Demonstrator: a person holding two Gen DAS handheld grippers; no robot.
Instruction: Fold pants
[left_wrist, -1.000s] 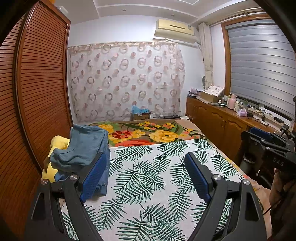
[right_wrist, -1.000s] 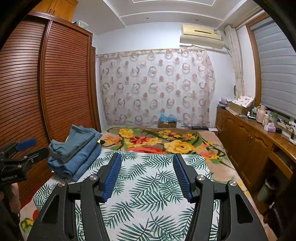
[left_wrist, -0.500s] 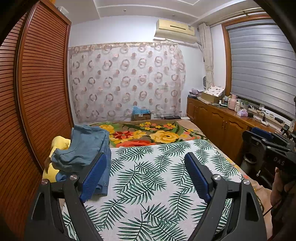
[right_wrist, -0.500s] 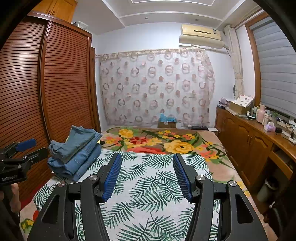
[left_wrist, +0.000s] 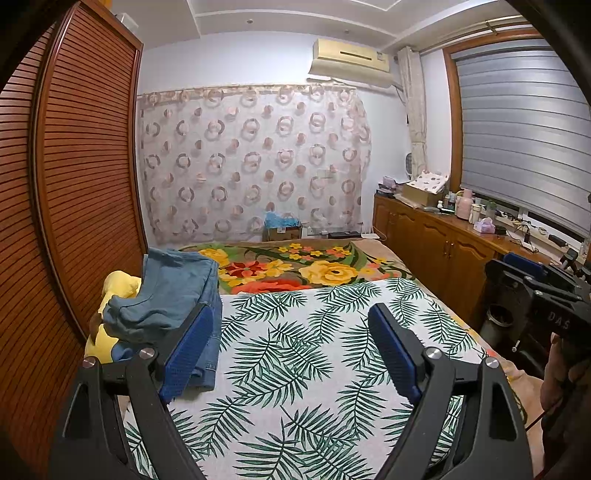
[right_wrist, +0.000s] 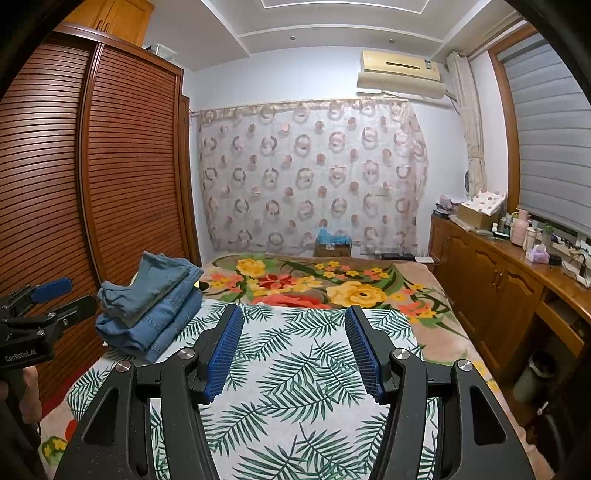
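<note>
The left gripper (left_wrist: 290, 350) and the right gripper (right_wrist: 293, 350) both hover above the sheet (right_wrist: 295, 369) with palm leaves, jaws spread wide and holding nothing. The pants (right_wrist: 151, 302), blue denim, lie folded in a stack at the left edge of the bed, next to the wardrobe (right_wrist: 110, 166), with something yellow (left_wrist: 118, 288) beneath them. I think the stack is put aside there to leave the sheet free as a folding surface. No unfolded pants are visible.
</note>
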